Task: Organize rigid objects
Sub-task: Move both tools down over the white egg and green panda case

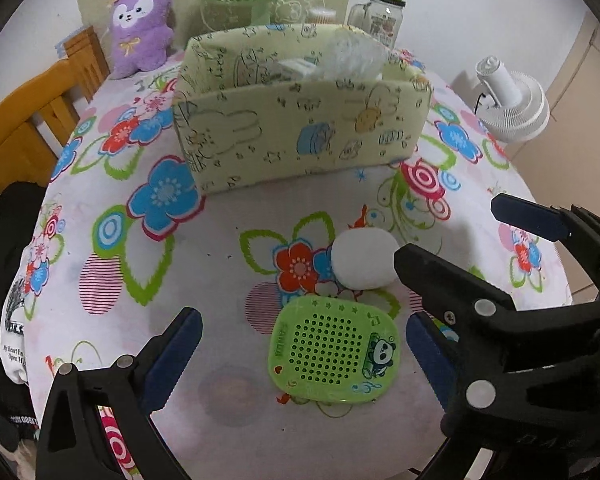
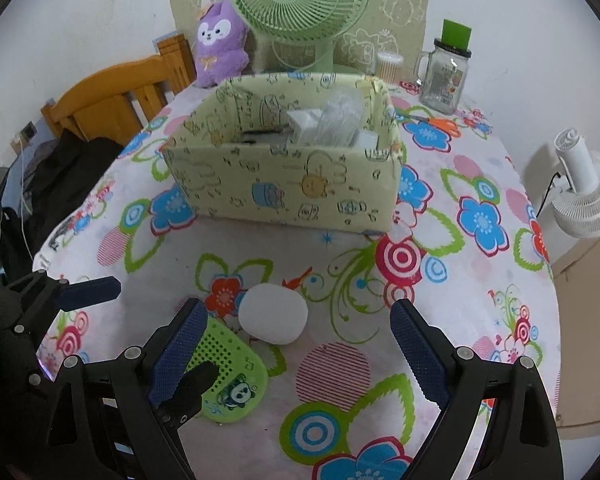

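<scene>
The left gripper (image 1: 304, 354) hangs with its jaws spread wide and nothing between the pads, and the green perforated case (image 1: 334, 350) lies flat on the flowered tablecloth (image 1: 220, 272) right in the gap between its fingers, a little toward the right-hand one. The right gripper (image 2: 296, 350) is likewise released and empty; the white rounded object (image 2: 273, 314) sits just ahead of its gap, closer to its left finger, and touches or nearly touches the case's far edge. By this layout each gripper faces its own piece: the left is nearer the case, the right nearer the white object. Beyond both stands the patterned storage box (image 2: 284, 184), open-topped and already holding items, the likely destination.
</scene>
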`<state>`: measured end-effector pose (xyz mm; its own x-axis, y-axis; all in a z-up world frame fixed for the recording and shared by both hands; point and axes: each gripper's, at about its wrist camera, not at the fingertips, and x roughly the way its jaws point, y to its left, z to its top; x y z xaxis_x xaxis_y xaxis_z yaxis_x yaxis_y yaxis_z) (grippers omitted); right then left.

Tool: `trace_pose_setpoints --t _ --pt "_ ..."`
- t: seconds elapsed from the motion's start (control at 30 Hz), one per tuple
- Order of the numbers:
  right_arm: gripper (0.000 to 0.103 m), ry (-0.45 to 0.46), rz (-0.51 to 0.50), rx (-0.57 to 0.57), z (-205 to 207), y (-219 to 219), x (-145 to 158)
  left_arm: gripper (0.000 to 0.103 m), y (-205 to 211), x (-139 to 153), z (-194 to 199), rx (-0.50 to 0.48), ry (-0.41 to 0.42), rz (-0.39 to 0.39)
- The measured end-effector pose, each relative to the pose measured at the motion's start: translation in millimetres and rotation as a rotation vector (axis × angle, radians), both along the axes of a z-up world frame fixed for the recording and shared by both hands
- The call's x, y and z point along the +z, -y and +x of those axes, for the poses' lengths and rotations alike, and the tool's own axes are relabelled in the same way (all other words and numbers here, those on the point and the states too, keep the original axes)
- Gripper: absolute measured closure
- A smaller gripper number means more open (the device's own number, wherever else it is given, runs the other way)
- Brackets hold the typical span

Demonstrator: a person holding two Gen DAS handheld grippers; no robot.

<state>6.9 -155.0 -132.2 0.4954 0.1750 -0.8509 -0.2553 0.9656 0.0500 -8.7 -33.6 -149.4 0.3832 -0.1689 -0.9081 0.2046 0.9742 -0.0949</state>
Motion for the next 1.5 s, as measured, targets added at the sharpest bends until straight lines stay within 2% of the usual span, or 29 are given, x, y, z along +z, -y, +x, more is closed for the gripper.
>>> trace_pose_setpoints --t 0.17,0.63,0.93,1.1,1.27,1.37,1.5 --pt "0.009 -0.012 -0.002 -0.014 -2 1 -13 0.000 5 -14 -1 -0.025 -0.008 -0.012" --pt "0.009 -0.058 -0.002 -0.034 -8 11 -47 0.000 24 -39 -9 -0.127 0.030 0.055" --pt "0.009 -0.084 -0.005 -0.044 -11 17 -60 0.000 25 -51 -12 -0.130 0.006 0.048" --pt "0.009 -0.096 -0.007 -0.040 -15 17 -68 0.000 31 -52 -18 -0.155 0.046 0.081" --pt "0.009 -0.104 0.014 -0.057 -15 21 -71 0.000 29 -52 -20 -0.149 0.072 0.065" --pt "0.009 -0.095 0.010 -0.044 -15 21 -71 0.007 30 -51 -22 -0.153 0.096 0.058" --pt "0.009 -0.100 0.017 -0.044 -11 21 -71 0.008 31 -50 -23 -0.140 0.102 0.054"
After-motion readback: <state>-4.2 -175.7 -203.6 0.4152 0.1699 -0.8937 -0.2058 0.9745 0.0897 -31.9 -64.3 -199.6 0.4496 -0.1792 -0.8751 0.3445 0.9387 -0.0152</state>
